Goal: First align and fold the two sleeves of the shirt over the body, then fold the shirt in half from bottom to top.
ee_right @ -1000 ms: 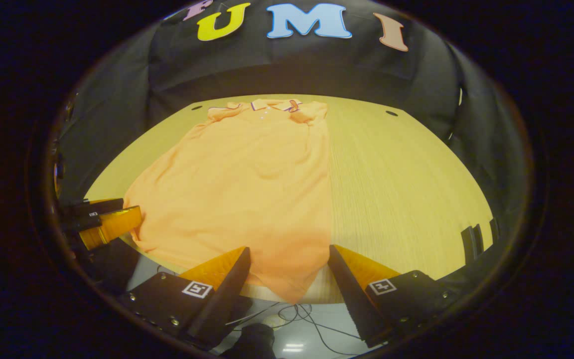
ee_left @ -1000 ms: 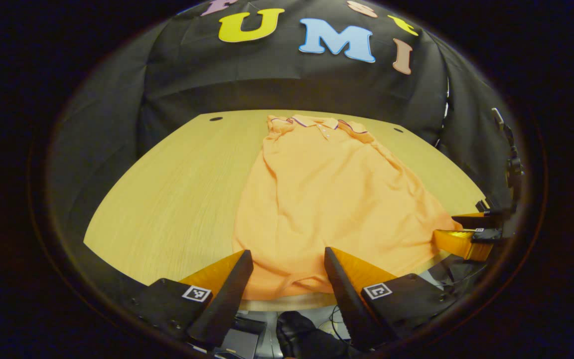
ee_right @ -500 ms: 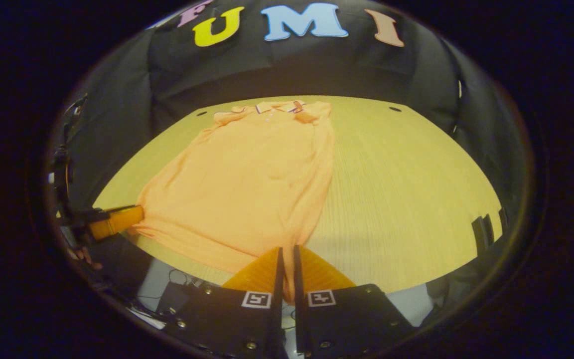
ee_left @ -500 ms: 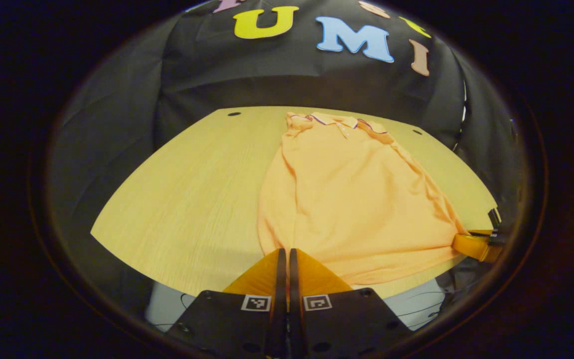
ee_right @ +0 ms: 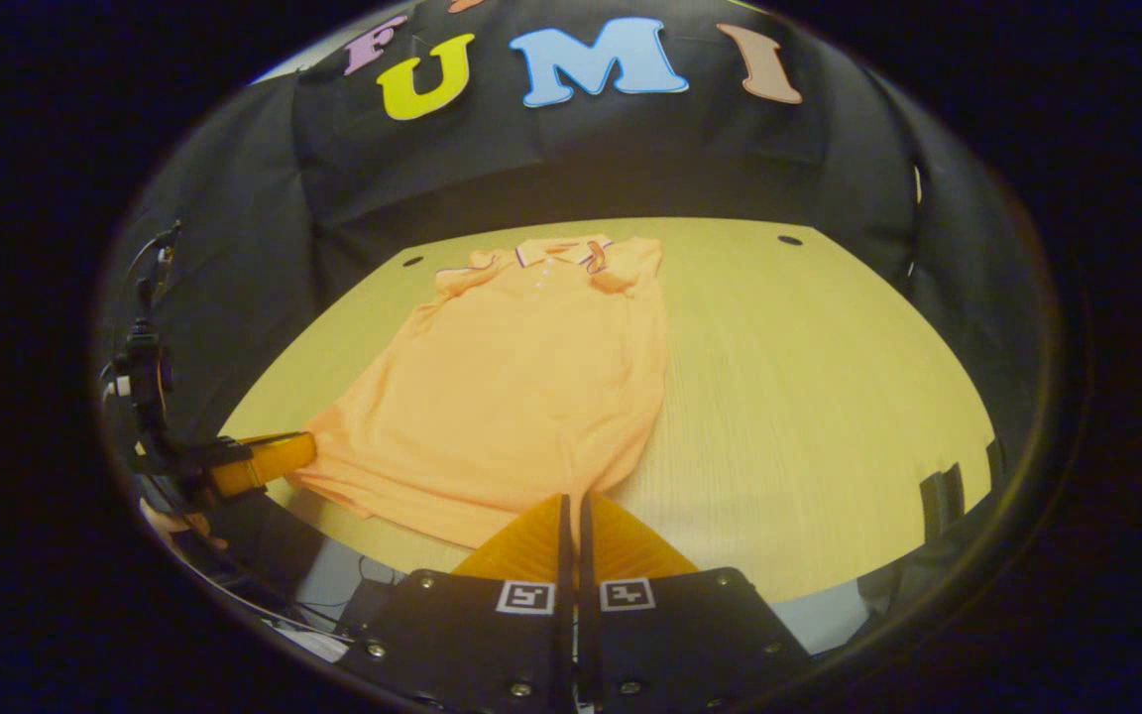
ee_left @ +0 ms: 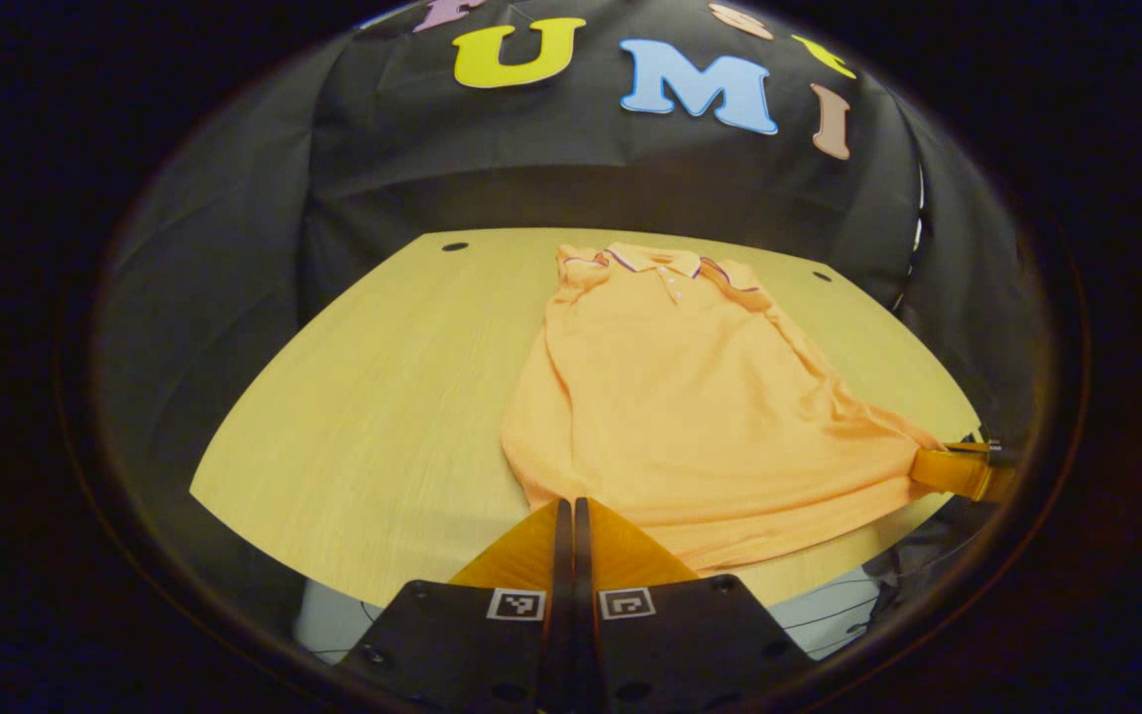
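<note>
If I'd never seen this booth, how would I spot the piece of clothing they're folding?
Look at the pale wooden table in front of the black cloth wall. The orange polo shirt lies flat on it, collar toward the wall, its near hem pinched by the left gripper and right gripper. Its dark-striped collar marks it.
</note>
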`<action>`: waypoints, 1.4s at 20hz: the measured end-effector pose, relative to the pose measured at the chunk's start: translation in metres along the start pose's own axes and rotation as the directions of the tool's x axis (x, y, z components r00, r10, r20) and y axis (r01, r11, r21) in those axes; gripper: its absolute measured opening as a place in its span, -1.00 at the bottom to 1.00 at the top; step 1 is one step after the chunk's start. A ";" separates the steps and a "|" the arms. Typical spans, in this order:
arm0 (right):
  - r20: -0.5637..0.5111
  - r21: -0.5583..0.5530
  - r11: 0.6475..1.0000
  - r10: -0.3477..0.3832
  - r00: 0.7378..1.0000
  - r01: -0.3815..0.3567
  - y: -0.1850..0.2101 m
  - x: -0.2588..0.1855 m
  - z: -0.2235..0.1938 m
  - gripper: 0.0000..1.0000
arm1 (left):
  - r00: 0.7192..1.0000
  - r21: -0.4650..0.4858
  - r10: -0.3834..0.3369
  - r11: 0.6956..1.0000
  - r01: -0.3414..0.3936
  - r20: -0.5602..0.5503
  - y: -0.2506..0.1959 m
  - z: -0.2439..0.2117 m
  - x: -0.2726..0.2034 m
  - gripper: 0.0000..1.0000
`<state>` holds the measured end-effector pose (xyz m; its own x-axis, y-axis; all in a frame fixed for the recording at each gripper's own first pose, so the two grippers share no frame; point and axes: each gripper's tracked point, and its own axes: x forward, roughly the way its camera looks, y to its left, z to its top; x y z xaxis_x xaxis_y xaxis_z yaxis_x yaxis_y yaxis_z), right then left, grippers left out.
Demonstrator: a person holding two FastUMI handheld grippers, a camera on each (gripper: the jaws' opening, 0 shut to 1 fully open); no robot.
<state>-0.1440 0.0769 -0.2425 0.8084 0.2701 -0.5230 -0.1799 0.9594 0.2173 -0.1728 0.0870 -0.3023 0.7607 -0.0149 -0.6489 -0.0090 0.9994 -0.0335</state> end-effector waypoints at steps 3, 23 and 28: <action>0.050 -0.016 1.000 -0.003 0.999 0.004 0.000 -0.002 0.043 -0.95 | 0.998 -0.019 -0.020 1.000 0.021 0.062 -0.003 0.046 0.004 -0.88; 0.260 -0.008 0.988 -0.145 0.955 0.152 -0.035 0.122 0.298 -0.95 | 0.941 0.018 -0.178 0.983 0.181 0.287 -0.019 0.317 0.174 -0.87; 0.270 -0.022 0.981 -0.182 0.946 0.195 -0.042 0.164 0.332 -0.96 | 0.931 0.049 -0.189 0.982 0.183 0.312 -0.017 0.348 0.222 -0.89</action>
<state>0.1827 0.0543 -0.0635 0.9483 0.0593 -0.3118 -0.0316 0.9952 0.0931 0.2220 0.0776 -0.1810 0.9126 -0.1933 -0.3603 0.1623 0.9800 -0.1148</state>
